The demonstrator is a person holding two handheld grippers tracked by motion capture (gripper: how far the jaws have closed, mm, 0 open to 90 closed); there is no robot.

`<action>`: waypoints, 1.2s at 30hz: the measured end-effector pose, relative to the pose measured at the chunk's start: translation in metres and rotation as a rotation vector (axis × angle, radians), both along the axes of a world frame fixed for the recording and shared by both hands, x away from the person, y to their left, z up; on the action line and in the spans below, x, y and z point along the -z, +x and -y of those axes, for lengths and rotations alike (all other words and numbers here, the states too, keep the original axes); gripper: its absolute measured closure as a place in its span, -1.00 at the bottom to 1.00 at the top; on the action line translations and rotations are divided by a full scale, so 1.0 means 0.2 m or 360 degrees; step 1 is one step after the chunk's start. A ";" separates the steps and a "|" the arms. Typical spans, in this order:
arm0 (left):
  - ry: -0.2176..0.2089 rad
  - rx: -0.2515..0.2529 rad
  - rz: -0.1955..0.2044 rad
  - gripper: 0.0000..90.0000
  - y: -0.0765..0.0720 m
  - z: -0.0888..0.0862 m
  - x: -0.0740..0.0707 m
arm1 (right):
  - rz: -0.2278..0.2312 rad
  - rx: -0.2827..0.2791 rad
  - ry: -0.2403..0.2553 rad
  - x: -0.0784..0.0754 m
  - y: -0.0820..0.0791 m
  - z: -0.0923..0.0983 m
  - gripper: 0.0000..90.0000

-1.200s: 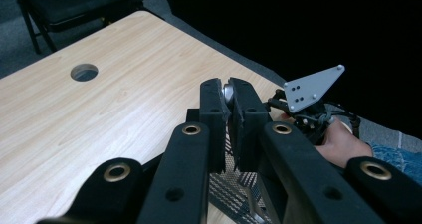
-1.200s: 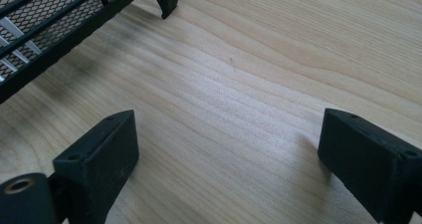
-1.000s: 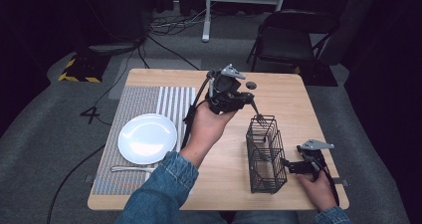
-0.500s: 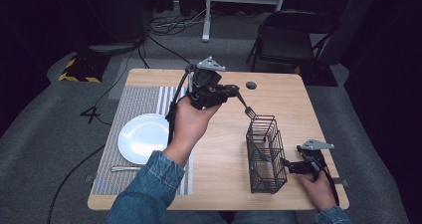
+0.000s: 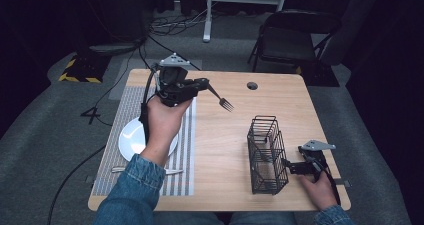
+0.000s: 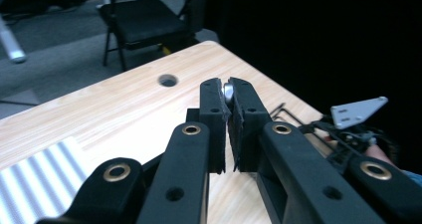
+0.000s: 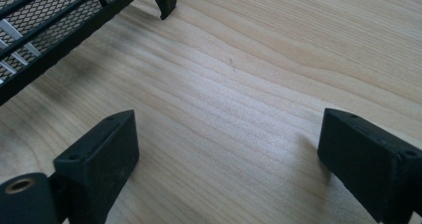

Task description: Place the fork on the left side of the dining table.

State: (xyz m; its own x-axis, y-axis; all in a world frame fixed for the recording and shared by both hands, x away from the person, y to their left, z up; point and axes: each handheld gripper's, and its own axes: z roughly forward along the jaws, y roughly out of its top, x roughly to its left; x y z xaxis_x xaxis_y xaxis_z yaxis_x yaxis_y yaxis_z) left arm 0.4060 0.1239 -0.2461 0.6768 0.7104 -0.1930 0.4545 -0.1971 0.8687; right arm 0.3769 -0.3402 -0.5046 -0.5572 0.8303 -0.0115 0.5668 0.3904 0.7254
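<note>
- The fork is clamped by its handle in the left gripper, which is held in the air above the far left part of the table. The tines stick out to the right and slightly down, over bare wood between the placemat and the basket.
- In the left gripper view, the two black pads are pressed almost together on a sliver of shiny metal, the fork's handle, at the very tip of the left gripper.
- The wire basket stands upright on the near right part of the table, well apart from the fork. It is a tall, narrow black cage with an open top. From above, nothing can be made out inside it.
- In the right gripper view, a corner of the basket shows mesh walls and one small foot on the wood. What the pale streaks behind the mesh are cannot be told.
- The right gripper rests low on the table just beside the basket's right side, pointing at it. In the right gripper view its pads stand spread wide over bare wood, pinching nothing.
- A white plate lies empty on the striped placemat at the left, partly hidden by the left forearm.
- A knife lies on the placemat's near edge, below the plate.
</note>
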 end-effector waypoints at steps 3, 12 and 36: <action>0.0002 -0.0034 -0.0006 0.91 0.02 -0.06 0.00 | 0.0000 0.0001 0.0000 0.00 0.00 0.00 -0.80; 0.0036 -0.0143 -0.0011 0.90 0.07 -0.22 0.04 | 0.0001 0.0003 0.0000 0.00 0.00 0.00 -0.80; 0.0060 -0.0238 -0.0139 0.90 0.23 -0.60 0.31 | 0.0002 0.0020 0.0001 0.00 0.00 -0.01 -0.80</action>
